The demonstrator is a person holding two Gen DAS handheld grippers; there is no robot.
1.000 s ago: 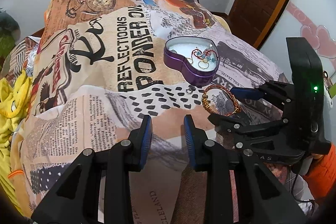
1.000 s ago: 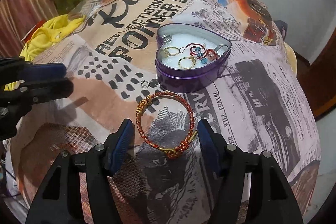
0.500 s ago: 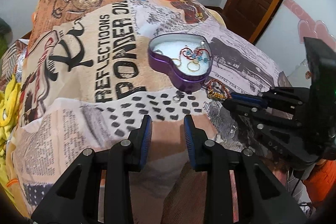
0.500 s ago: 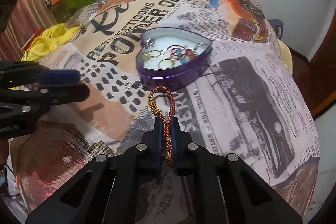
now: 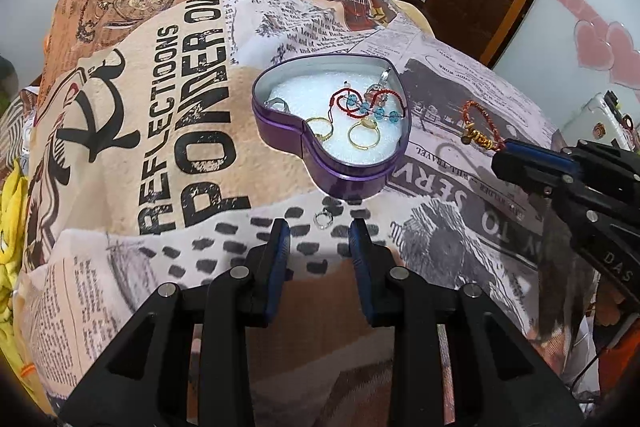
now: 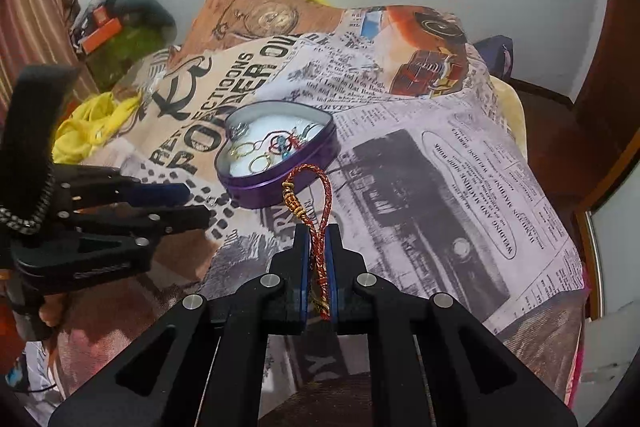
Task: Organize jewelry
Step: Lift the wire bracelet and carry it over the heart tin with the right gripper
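Right wrist: bracelet (image 6: 320, 227) between clamped fingers (image 6: 334, 267)

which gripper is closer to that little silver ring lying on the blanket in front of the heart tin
Left. The left gripper is open with the silver ring just ahead of its fingertips. The right gripper is off to the side, shut on the red braided bracelet.

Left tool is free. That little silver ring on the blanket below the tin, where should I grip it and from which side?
The small silver ring lies flat, just ahead of the open left tool, short of the heart tin. Probably come straight down and pinch across its outer rim; flat on soft blanket, it offers no side edge.
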